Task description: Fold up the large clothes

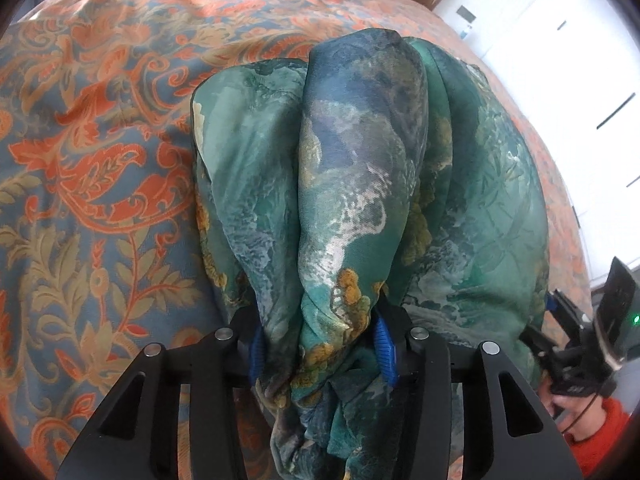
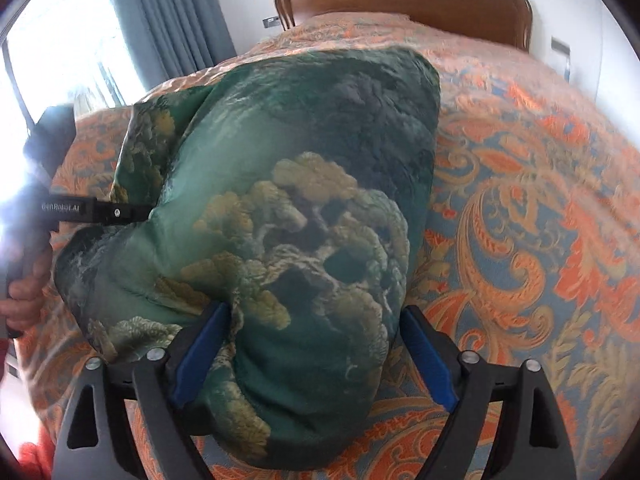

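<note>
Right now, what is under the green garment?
Under the green garment lies the orange paisley bedspread, visible all around it. Whatever sits directly beneath the folded cloth is covered.

Garment (image 2: 280, 208) lies on bedspread (image 2: 540, 200) (headboard (image 2: 400, 4) behind), between both grippers' jaws.

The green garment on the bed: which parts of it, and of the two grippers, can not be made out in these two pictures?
- Left wrist view: the green garment bunches between the left gripper, hiding its edges and the inner pads.
- Left wrist view: the right gripper is cut off by the garment and the frame edge.
- Right wrist view: the garment covers the left gripper's tips; window glare washes out the hand.
</note>
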`<state>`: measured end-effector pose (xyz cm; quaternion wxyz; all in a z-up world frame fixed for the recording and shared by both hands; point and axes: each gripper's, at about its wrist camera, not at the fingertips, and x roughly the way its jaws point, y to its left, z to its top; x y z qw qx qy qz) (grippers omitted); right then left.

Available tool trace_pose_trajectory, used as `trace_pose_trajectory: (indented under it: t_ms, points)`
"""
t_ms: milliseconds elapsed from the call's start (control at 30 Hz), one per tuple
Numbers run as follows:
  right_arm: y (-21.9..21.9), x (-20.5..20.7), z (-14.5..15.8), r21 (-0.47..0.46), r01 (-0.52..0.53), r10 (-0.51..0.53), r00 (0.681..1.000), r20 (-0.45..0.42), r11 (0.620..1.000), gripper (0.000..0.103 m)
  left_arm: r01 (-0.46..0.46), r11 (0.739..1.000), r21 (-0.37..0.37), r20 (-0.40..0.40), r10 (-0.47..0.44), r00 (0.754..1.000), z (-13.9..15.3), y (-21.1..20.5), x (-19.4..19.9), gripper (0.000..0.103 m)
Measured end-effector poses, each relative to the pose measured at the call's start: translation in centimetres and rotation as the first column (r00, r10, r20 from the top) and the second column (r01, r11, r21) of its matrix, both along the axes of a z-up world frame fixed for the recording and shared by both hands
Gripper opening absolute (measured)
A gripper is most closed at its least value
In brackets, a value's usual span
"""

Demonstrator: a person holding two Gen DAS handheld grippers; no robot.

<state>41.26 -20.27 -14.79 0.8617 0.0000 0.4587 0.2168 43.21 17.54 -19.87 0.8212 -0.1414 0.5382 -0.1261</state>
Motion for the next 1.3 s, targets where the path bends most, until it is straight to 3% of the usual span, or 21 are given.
trace_pose_trajectory:
  t_ms: [133, 267, 400, 500, 600, 667, 833, 1000, 1133, 1300]
  points:
    - [-0.9, 0.4, 3.3, 0.047, -0.029, 0.029, 1.0, -0.005, 0.998, 0.089, -0.001, 1.0, -0.023, -0.005, 0.001, 1.0, 0.0, 0.6, -0.2, 0.047]
    - [-0.6, 2.0, 9.4, 0.01, -0.022, 0.021, 0.991, 0.136, 1.0, 0.089, 0.004, 1.0, -0.018, -0.002, -0.004, 1.0, 0.0, 0.9, -0.3, 0.048]
    - [2.2, 7.7, 12.4, 0.045, -0.036, 0.03, 0.991, 0.133, 0.998, 0.091, 0.007, 1.0, -0.006, -0.006, -0.007, 1.0, 0.3, 0.4, 0.0, 0.048]
    - [4.4, 12.2, 10.4, 0.021, -0.002, 0.001, 0.998, 0.07, 1.0, 0.091, 0.009, 1.0, 0.004, -0.011, -0.009, 1.0, 0.4, 0.0, 0.3, 0.049]
    - [6.1, 15.2, 5.7, -0.034, 0.034, -0.035, 0.999, -0.036, 0.999, 0.091, 0.006, 1.0, 0.019, -0.01, -0.005, 1.0, 0.3, -0.7, 0.8, 0.049]
    - [6.8, 15.5, 2.6, -0.114, 0.041, -0.048, 0.997, -0.061, 0.993, 0.092, 0.004, 0.999, 0.043, -0.001, -0.004, 1.0, 0.1, -1.4, 0.8, 0.049]
    - [6.0, 16.2, 1.2, -0.116, 0.053, -0.063, 0.994, -0.09, 0.992, 0.092, -0.012, 0.999, 0.038, -0.01, 0.012, 1.0, -0.2, -2.1, 1.5, 0.051]
    - [5.6, 13.9, 4.0, -0.105, 0.05, -0.051, 0.999, -0.005, 0.993, 0.092, -0.018, 1.0, 0.012, -0.01, 0.018, 1.0, -0.4, -1.5, 1.7, 0.052]
    - [5.3, 7.3, 7.8, -0.1, -0.019, 0.028, 0.996, 0.081, 0.995, 0.092, -0.015, 1.0, 0.007, -0.011, 0.016, 1.0, -0.6, -1.0, 1.8, 0.052]
    - [5.7, -0.7, 9.1, -0.138, -0.075, 0.098, 0.981, 0.17, 0.988, 0.092, -0.015, 1.0, 0.011, -0.012, 0.015, 1.0, -0.7, -0.7, 1.6, 0.052]
